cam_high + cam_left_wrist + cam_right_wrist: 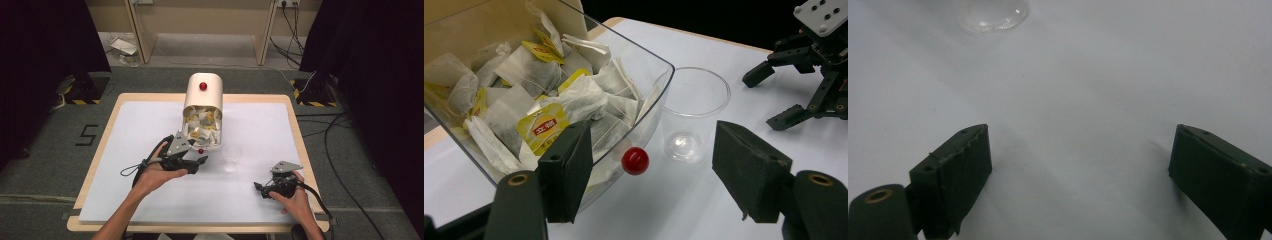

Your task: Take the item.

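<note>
white sheeting covers the table, where the left gripper, jaws spread and empty, faces the red knob of a teabag-filled bin beside a clear cup, while the right gripper rests released nearby.

A white-covered tabletop is seen. A tea-bag dispenser is set near its far edge; just beside it, toward the right edge, a clear cup stands.

A clear bin with a cream lid and red knob lies tipped open, crammed with tea bags — an empty clear plastic cup stands upright just beside its mouth.
</note>
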### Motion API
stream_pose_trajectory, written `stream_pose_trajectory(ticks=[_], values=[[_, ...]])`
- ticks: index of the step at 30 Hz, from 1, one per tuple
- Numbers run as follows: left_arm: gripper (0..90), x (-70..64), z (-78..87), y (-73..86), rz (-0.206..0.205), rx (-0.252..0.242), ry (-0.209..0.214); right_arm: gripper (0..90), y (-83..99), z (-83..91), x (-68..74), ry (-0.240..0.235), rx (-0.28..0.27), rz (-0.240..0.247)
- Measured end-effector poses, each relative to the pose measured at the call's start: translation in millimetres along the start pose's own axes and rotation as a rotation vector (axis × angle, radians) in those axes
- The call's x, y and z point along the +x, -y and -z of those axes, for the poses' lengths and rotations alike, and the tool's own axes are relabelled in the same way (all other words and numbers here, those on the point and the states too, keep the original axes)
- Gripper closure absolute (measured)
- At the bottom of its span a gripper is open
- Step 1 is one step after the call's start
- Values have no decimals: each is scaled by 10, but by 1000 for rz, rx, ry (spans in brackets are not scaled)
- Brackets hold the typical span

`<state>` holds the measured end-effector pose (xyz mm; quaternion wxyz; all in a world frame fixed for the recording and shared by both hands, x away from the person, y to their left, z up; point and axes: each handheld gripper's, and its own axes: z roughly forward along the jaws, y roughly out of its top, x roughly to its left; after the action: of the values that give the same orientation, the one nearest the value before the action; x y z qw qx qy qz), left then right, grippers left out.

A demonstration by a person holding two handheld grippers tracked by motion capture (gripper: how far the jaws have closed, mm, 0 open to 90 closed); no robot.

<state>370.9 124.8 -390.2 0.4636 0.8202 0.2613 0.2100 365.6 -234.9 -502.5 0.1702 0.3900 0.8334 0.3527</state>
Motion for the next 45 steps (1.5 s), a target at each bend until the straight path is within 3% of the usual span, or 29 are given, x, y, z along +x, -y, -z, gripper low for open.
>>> stream_pose_trajectory(ticks=[25, 33, 45], values=[[309, -55, 18, 19, 13, -9, 18, 106, 0, 0, 0, 0, 0, 0], [303, 42, 61, -112, 25, -45, -3, 106, 0, 1, 1, 0, 1, -1], [380, 292, -129, -272, 48, -11, -46, 106, 0, 0, -1, 0, 0, 0]])
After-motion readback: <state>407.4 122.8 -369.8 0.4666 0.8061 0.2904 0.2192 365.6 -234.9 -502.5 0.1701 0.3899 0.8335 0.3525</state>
